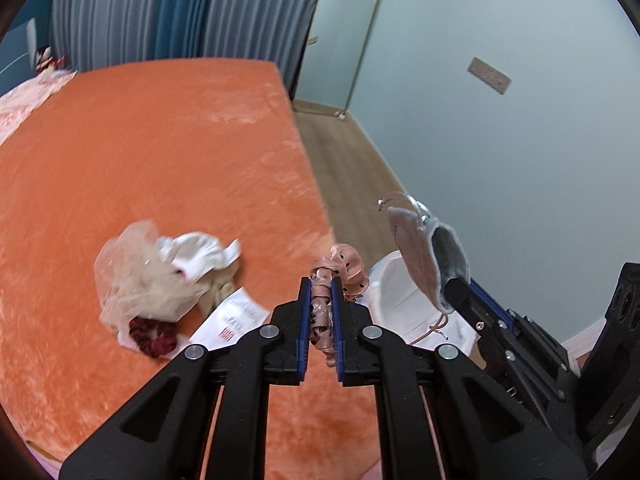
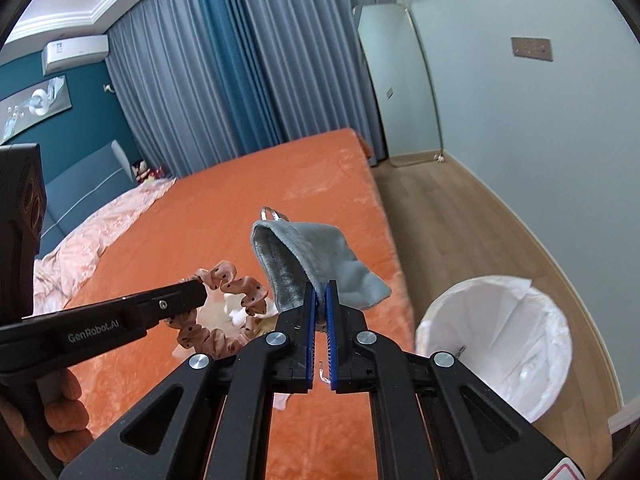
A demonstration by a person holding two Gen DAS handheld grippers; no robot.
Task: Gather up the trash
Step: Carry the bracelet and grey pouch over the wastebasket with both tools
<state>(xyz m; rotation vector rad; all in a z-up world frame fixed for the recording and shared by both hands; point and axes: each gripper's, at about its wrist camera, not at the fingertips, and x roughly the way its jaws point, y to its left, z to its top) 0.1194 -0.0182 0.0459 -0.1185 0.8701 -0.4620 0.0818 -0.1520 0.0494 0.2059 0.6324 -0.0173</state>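
Pile on bed: a mesh bag (image 1: 136, 280), white sock (image 1: 200, 258), dark red scrunchie (image 1: 154, 338) and paper slip (image 1: 234, 318) lie together on the orange bed (image 1: 160, 152), left of both tools.
Left hand-held gripper (image 1: 320, 300): pressed together, pinching a pink dotted scrunchie (image 1: 340, 272) that hangs above the bed edge.
Right hand-held gripper (image 2: 319, 304): pressed together on a grey pouch (image 2: 316, 256), its long axis slanting up and leftward from the jaws.
Trash bin (image 2: 500, 344): white-lined, open, on the wood floor (image 2: 460, 220) just off the bed's right edge, below and right of both loads.
Nearer hand: the right, by my judgement; the left must cross further rightward.
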